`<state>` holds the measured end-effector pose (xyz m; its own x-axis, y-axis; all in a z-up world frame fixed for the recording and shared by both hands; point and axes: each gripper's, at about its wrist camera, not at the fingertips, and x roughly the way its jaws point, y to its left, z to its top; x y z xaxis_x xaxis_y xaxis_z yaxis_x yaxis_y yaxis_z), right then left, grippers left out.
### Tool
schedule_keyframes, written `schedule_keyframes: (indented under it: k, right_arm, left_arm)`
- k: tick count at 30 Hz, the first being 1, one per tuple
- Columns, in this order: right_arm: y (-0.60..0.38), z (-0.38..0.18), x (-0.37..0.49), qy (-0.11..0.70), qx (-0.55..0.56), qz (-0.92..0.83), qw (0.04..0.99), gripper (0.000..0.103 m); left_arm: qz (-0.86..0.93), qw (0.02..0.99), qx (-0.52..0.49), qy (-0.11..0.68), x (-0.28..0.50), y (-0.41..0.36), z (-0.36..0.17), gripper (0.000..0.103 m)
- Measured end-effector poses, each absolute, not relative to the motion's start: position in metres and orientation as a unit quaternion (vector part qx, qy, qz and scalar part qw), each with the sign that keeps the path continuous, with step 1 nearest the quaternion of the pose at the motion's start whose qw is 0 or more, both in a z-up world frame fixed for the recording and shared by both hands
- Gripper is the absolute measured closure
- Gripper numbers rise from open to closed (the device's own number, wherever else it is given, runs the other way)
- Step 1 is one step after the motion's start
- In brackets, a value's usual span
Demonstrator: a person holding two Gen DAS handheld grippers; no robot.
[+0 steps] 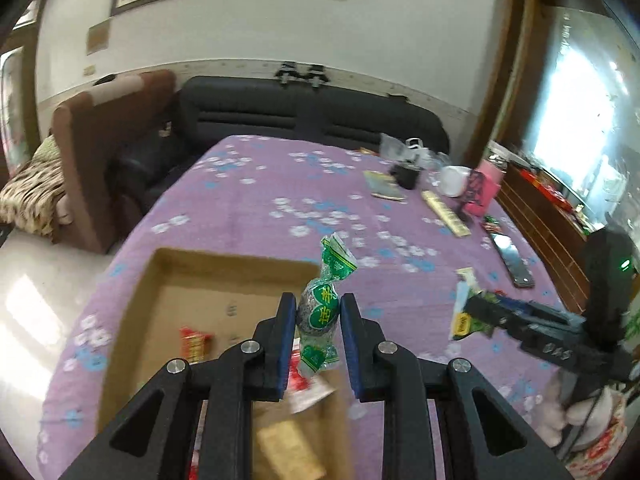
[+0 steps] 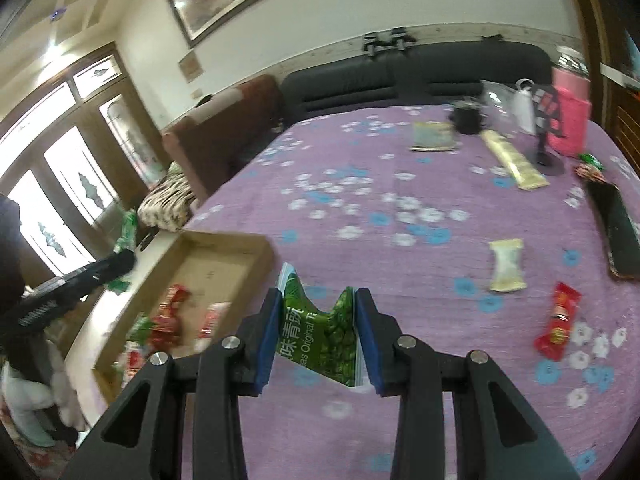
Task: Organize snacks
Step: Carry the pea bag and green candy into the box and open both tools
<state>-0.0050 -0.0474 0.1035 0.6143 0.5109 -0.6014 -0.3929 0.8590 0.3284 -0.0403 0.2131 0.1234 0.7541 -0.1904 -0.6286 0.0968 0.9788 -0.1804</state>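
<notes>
Left gripper [image 1: 319, 316] pinches a green-wrapped sweet [image 1: 320, 312], seemingly above the cardboard box [image 1: 132, 300]; right gripper [image 2: 316, 330] clamps a green pea packet [image 2: 320, 338].

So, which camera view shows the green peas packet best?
The right wrist view: the green peas packet sits large between the right gripper fingers, print readable. The left wrist view shows it small and blurred at that gripper's tip.

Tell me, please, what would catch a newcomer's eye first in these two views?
Probably the green twist-wrapped candy held between the left gripper's fingers above the near right corner of the cardboard box, which already holds a few snacks. Next, the green pea packet pinched in the right gripper over the purple flowered tablecloth. A red snack packet and a pale wrapped snack lie loose to its right.
</notes>
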Motion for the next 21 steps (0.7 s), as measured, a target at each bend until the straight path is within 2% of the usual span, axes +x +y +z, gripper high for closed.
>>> schedule_keyframes:
  k: [6,15,21]
  right_arm:
    - [0.013,0.112,-0.002,0.375,0.067,0.288,0.879,0.067]
    - [0.113,0.077,0.022,0.427,0.029,0.315,0.847,0.067]
    - [0.145,0.057,0.036,0.448,0.010,0.315,0.837,0.067]
  left_arm:
    - [-0.047,0.928,-0.081,0.360,-0.035,0.251,0.100,0.080]
    - [-0.019,0.911,-0.131,0.391,-0.004,0.297,0.065,0.080]
    - [-0.009,0.900,-0.149,0.409,0.009,0.312,0.049,0.080]
